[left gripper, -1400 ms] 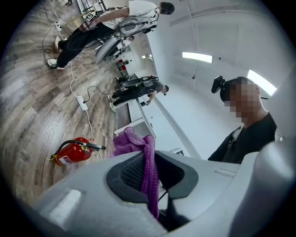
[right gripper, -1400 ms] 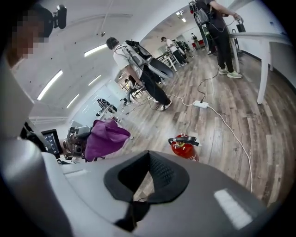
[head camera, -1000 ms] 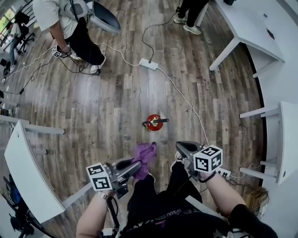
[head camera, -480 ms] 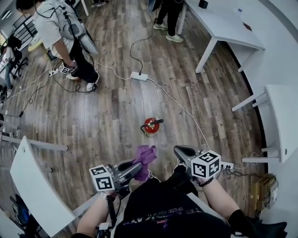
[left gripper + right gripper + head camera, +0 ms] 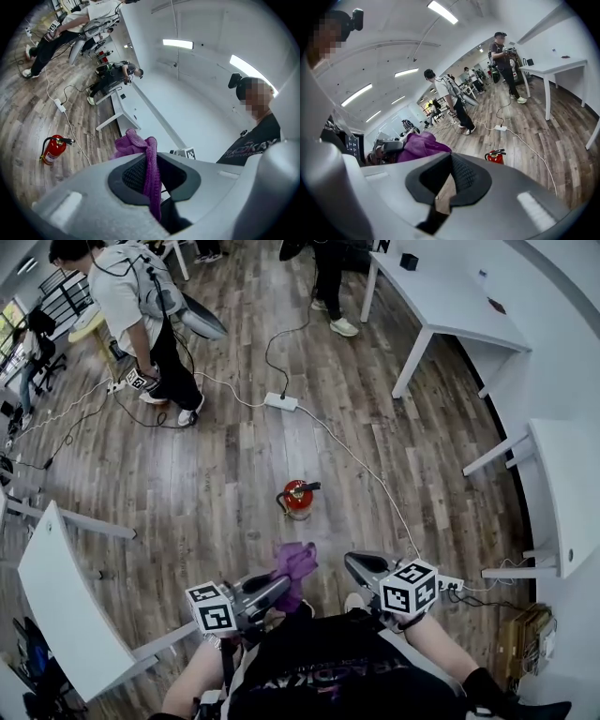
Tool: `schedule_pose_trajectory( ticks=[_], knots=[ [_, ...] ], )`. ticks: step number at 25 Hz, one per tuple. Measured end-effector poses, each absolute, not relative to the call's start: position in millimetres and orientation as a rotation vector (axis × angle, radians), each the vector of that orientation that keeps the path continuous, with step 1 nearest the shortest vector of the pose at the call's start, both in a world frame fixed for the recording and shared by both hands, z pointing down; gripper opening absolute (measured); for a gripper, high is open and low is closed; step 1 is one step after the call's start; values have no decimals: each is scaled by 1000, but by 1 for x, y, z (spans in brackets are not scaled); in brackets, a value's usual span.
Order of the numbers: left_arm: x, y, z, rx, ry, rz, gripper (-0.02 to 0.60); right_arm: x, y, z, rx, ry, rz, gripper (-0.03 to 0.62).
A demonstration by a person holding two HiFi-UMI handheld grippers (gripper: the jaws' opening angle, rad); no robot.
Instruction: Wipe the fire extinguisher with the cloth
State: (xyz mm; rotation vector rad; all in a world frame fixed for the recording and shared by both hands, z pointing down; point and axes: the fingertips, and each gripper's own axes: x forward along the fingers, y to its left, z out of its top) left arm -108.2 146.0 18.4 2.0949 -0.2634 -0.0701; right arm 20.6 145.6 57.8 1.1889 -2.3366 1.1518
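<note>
A red fire extinguisher (image 5: 297,499) stands upright on the wooden floor, well apart from both grippers; it also shows in the left gripper view (image 5: 53,149) and the right gripper view (image 5: 496,156). A purple cloth (image 5: 296,563) bunches up from my left gripper (image 5: 279,585), which is shut on it. In the left gripper view the cloth (image 5: 151,173) hangs pinched between the pads. My right gripper (image 5: 354,564) is shut with nothing in it; its pads (image 5: 459,176) meet. From the right gripper view the cloth (image 5: 421,146) shows at left.
A white power strip (image 5: 281,402) and its cable (image 5: 366,465) cross the floor behind the extinguisher. White tables stand at right (image 5: 450,306), far right (image 5: 572,502) and left (image 5: 56,606). One person (image 5: 141,296) stands at the back left, another (image 5: 328,277) at the back centre.
Both grippers have risen and drawn back from the extinguisher, which now looks smaller and farther off. The cloth stays in the left gripper.
</note>
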Motion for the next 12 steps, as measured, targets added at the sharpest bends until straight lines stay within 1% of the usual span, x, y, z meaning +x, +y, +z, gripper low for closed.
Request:
schedule_pose_trajectory(
  ticks=[12],
  knots=[
    [-17,259,16,2047,-431,-186,48,91,258,68,926,-2384,1144,5]
  ],
)
